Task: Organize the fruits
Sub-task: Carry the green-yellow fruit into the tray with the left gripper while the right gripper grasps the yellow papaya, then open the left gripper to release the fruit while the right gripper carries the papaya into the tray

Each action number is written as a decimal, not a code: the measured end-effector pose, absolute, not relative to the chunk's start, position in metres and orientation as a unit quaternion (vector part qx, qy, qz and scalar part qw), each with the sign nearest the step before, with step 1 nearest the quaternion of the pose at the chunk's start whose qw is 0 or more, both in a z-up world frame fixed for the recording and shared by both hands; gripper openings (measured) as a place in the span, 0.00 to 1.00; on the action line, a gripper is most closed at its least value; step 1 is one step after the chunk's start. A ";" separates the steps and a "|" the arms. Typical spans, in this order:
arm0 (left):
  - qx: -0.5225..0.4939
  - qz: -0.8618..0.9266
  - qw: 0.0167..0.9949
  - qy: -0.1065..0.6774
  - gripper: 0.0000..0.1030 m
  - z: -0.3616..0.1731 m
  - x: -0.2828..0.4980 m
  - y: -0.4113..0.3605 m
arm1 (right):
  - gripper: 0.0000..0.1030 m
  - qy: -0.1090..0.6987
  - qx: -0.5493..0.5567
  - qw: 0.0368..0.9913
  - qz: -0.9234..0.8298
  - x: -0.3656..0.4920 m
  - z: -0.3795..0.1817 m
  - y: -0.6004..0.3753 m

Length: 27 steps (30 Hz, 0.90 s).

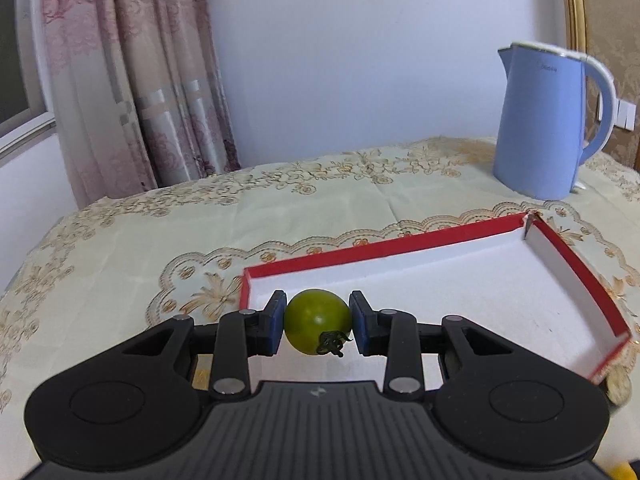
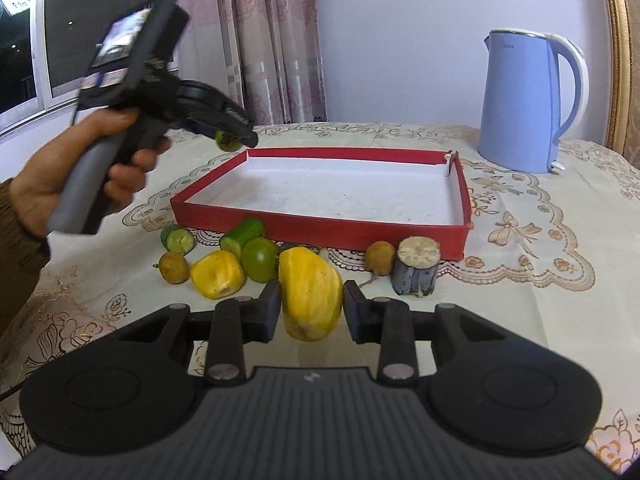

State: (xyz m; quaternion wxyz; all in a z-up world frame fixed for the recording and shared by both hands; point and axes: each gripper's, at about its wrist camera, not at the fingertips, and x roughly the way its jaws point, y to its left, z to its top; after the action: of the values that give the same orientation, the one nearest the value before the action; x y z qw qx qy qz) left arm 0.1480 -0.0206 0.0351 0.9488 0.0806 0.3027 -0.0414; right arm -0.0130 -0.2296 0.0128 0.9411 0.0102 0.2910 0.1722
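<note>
My left gripper [image 1: 318, 322] is shut on a small green tomato [image 1: 316, 318] and holds it above the near left corner of the red tray [image 1: 360, 250]. In the right wrist view the left gripper [image 2: 232, 140] hangs over the tray's far left corner [image 2: 320, 236]. My right gripper [image 2: 311, 310] stands around a large yellow fruit piece [image 2: 310, 292]; its blue pads [image 2: 272, 310] are close to the fruit's sides, contact unclear. Its lower end hangs free between the pads.
In front of the tray lie two cucumber pieces [image 2: 178, 239], a green fruit [image 2: 260, 259], a second yellow piece [image 2: 218, 274], two brown longans [image 2: 174, 267] and a dark cane stump [image 2: 416, 266]. A blue kettle [image 2: 520, 100] stands at the back right.
</note>
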 end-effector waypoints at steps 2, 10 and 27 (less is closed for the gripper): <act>0.086 -0.031 0.946 0.311 0.32 0.031 0.163 -0.025 | 0.31 0.291 0.012 0.941 0.171 -0.013 0.012 -0.231; 0.095 -0.009 0.932 0.351 0.34 0.011 0.198 -0.035 | 0.31 0.290 0.015 0.942 0.168 -0.012 0.015 -0.233; 0.094 0.017 0.931 0.352 0.77 0.017 0.146 -0.026 | 0.31 0.276 -0.001 0.947 0.165 0.008 0.027 -0.228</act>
State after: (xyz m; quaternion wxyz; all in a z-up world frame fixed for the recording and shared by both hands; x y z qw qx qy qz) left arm 0.1457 -0.0261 0.0170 0.9312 0.0943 0.3517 0.0167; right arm 0.0075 -0.2282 0.0271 0.9469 -0.0007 0.2762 0.1648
